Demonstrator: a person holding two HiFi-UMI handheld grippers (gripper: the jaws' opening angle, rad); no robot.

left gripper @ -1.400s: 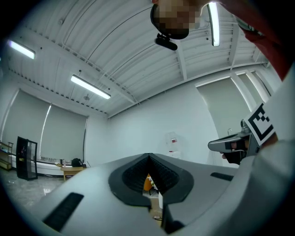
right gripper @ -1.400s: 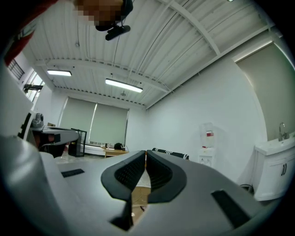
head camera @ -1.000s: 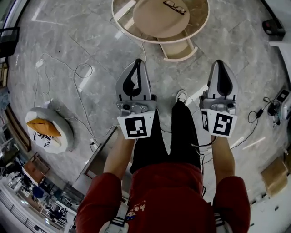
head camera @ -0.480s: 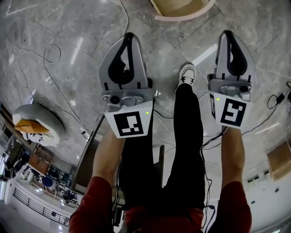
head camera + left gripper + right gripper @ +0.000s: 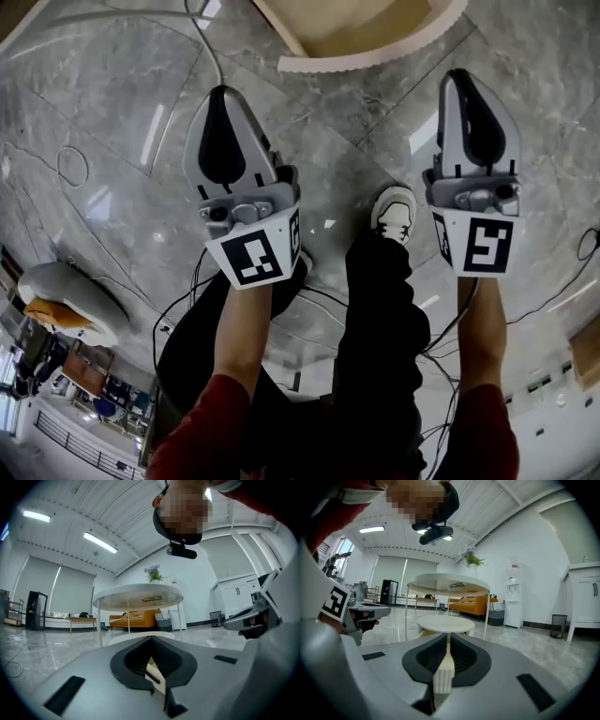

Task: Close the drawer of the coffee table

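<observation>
Both grippers hung short of the open drawer.
The left gripper (image 5: pixel 221 94) and the right gripper (image 5: pixel 462 77) each had their fingers pressed together with nothing between them. The coffee table (image 5: pixel 448 584) stood ahead of the fingers. Its drawer (image 5: pixel 375 54) was pulled out toward them, beyond the tips and between the two pairs, touching neither.

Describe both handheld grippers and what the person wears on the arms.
The left gripper and the right gripper look alike: pale grey teardrop-shaped shells with black ribbed jaw pads and cream tips. Each carries a white cube with black square markers at its rear. The person wears red sleeves that end near the elbows.
</observation>
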